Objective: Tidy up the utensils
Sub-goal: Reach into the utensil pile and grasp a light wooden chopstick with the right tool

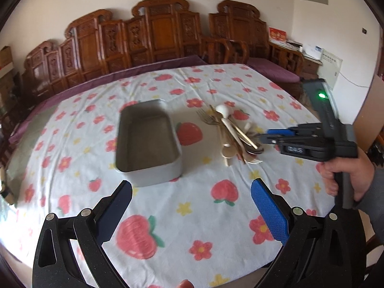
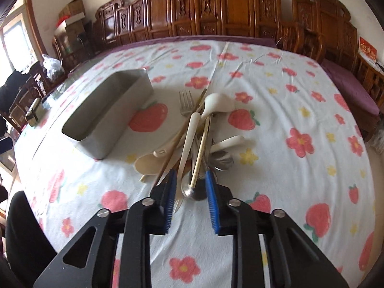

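A pile of utensils lies on the flowered tablecloth: forks, metal spoons, white ceramic spoons, a wooden spoon and chopsticks. It also shows in the left wrist view. A grey rectangular tin stands empty left of the pile; it also shows in the right wrist view. My right gripper is open, its fingers on either side of the near ends of a metal spoon and a chopstick. My left gripper is wide open and empty, above the cloth in front of the tin.
The round table is covered by the strawberry-print cloth. Carved wooden chairs line the wall behind it. A small metal box sits at the table's far left edge. Cardboard boxes stand in the corner.
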`<state>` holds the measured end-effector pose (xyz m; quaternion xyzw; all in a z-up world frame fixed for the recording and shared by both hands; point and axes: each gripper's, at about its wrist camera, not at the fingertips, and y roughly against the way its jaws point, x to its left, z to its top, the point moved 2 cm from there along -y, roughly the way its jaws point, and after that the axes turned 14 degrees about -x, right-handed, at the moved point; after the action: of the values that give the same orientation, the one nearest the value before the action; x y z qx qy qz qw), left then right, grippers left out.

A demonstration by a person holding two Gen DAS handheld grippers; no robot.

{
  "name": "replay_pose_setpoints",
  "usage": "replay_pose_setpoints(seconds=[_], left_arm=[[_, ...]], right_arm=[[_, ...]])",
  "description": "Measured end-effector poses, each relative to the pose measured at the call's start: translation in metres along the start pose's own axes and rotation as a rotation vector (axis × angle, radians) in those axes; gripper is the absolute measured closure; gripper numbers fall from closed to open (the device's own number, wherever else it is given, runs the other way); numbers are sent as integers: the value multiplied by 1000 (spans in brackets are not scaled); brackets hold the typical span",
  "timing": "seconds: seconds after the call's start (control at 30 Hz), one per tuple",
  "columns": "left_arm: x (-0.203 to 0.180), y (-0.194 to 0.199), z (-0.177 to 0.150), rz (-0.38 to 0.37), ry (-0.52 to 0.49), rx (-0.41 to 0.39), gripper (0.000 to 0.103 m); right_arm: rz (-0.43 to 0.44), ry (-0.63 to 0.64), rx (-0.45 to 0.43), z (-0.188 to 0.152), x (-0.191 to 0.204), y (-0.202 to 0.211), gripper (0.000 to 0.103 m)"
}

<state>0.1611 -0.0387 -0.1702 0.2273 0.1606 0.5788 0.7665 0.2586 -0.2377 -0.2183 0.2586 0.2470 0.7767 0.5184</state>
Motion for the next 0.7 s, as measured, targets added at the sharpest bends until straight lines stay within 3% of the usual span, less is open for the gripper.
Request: replay_pose_setpoints(seconds=[0.27,0.63,0.7], left_arm=[[-17,-31,1,-34,-30,28,7],[-28,-52,-8,-35,-41,77,7],[-28,-55,-9,-30,-47,85,7]], right_arm=[[-29,-1,89,6,-8,-39,88],[-41,36,156,4,-4,-57,89],[-47,46,144,6,-4,-55,95]])
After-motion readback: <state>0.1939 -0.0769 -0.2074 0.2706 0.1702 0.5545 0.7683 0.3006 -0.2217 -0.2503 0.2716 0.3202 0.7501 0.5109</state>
